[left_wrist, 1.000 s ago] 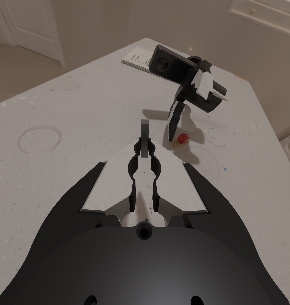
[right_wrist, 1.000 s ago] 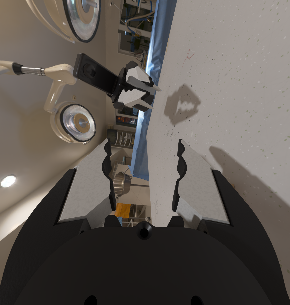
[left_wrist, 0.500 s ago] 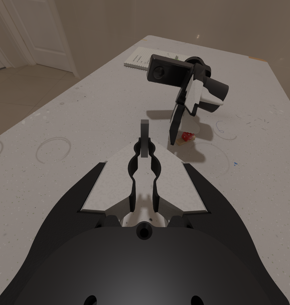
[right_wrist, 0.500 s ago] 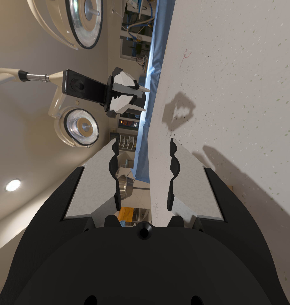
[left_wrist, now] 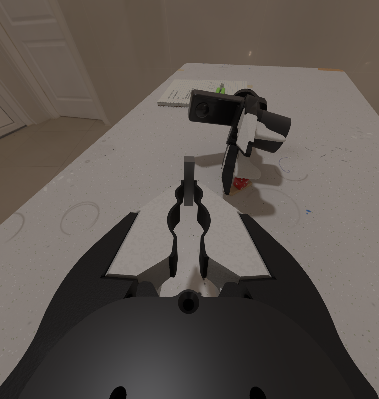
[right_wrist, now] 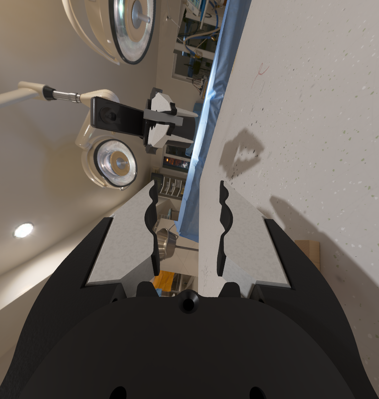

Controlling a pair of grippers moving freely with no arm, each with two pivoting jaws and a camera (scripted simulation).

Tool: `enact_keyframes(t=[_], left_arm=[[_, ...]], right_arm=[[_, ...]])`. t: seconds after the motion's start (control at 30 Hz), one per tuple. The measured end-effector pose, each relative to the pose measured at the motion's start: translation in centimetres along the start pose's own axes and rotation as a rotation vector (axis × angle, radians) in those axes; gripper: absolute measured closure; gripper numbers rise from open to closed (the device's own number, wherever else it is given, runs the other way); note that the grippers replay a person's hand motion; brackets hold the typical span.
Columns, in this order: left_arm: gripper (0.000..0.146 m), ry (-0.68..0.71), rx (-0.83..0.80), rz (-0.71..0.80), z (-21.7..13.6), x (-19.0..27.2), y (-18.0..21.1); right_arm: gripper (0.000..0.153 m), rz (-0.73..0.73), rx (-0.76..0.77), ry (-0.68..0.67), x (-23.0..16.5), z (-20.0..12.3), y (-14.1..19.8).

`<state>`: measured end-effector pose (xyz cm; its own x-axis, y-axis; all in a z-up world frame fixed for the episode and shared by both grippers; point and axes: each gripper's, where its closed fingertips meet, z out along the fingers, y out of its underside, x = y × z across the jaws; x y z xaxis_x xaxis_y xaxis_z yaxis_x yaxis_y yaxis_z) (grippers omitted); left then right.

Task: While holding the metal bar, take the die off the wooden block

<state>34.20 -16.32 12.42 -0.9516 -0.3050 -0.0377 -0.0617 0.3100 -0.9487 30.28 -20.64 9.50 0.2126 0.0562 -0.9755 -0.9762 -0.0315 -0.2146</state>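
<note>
In the left wrist view my left gripper is shut on a short grey metal bar, which stands upright above the white speckled table. A red die sits on a thin wooden block just right of the bar. My right gripper is rolled on its side, open, with its fingers straddling the die. In the right wrist view the right gripper is open with nothing visible between its fingers. The die is hidden and a corner of the block shows. The left gripper holds the bar.
A lined notepad with a green clip lies at the far side of the table. The table's left edge drops to a tiled floor near a door. Surgical lamps and a blue drape lie beyond the table.
My right gripper's jaws have narrowed and it has dropped lower around the die. The left gripper has shifted and turned with the bar still held.
</note>
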Motion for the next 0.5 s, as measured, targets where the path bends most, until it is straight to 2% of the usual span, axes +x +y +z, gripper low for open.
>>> enact_keyframes(t=[0.27, 0.43, 0.5], left_arm=[[0.138, -0.010, 0.004, 0.030, -0.2, 0.3, -0.5], [0.138, -0.003, 0.019, 0.038, -0.3, 0.5, -1.1], [0.138, -0.012, 0.017, 0.048, -0.2, 0.4, -1.2]], right_arm=[[0.093, -0.005, 0.029, -0.024, -0.6, 0.0, 0.2], [0.088, -0.011, 0.031, -0.038, -1.3, 0.0, 0.3], [0.080, -0.002, 0.028, -0.041, -1.4, 0.0, 0.3]])
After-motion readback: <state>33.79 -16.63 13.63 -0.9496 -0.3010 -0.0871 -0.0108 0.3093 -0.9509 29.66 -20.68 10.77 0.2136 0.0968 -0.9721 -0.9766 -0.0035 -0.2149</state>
